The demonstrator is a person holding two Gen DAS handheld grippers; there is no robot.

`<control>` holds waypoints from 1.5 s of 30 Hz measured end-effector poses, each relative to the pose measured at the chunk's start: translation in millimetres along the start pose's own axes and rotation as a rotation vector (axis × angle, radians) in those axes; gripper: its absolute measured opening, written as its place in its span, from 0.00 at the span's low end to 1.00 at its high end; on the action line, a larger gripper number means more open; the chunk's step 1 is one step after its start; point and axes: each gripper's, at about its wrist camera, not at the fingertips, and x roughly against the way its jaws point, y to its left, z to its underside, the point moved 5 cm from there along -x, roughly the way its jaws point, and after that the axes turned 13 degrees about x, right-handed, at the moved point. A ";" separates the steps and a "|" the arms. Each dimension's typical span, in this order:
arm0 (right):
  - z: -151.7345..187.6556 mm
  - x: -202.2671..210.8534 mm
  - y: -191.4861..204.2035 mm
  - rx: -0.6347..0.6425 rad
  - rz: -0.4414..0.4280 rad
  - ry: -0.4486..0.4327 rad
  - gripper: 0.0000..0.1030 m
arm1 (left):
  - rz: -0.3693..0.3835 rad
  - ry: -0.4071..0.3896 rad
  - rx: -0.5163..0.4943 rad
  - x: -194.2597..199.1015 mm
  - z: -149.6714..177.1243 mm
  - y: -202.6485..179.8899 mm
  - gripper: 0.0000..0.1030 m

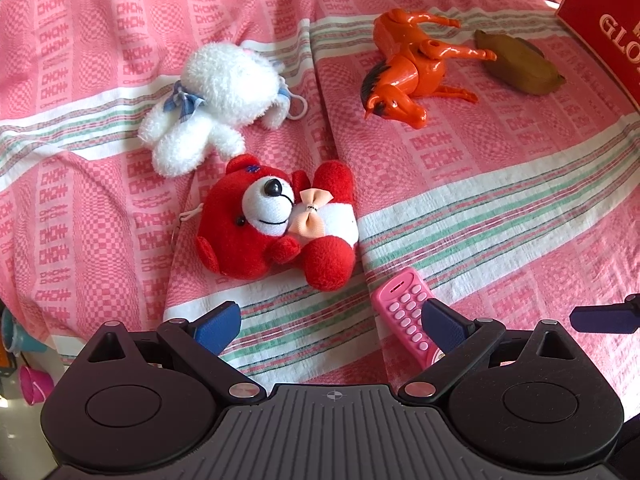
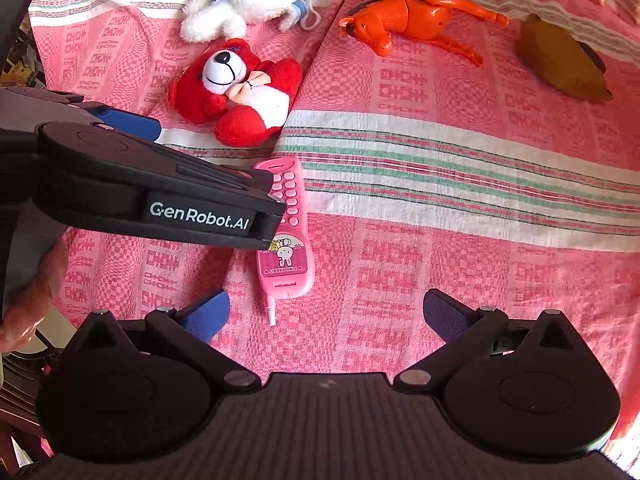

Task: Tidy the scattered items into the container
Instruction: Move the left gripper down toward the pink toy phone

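I see the pink toy phone (image 2: 285, 236) lying flat on the pink checked bedspread (image 2: 460, 272), its long axis running from my near side toward the far side, keypad end away from me and its thin antenna toward me in the right wrist view. Beyond it the red teddy bear (image 1: 276, 218) lies on its back, head toward the left edge of the bed, with the white plush dog (image 1: 216, 100) just behind it. The orange plastic horse (image 1: 416, 64) lies on its side farther right, head toward me, and a brown object (image 1: 516, 62) I cannot identify sits beside its legs. A red box (image 1: 604, 24) is cut off at the far right corner, only part of its white lettering showing. My left claw (image 1: 334, 322) tilts steeply down with its jaws wide and nothing between them; its right finger covers part of the phone. My right claw (image 2: 326, 316) is likewise spread wide and empty, pitched down over bare cloth just right of the phone. A hand (image 2: 32, 296) is partly visible at the left edge.
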 end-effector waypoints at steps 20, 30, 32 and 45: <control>-4.2 -4.6 1.1 -0.016 -0.009 -0.017 1.00 | 0.014 0.069 0.038 -9.4 -4.5 5.7 0.94; -3.8 -1.8 12.8 0.056 -0.043 -0.091 1.00 | 0.051 0.109 0.075 -14.4 -5.0 -5.4 0.90; -3.3 -1.9 10.5 0.036 -0.048 -0.089 0.99 | 0.056 0.116 0.075 -15.6 -5.3 -8.3 0.90; 0.3 -1.1 3.0 0.020 -0.025 -0.089 0.92 | 0.135 0.200 0.106 -28.7 -11.6 -7.1 0.76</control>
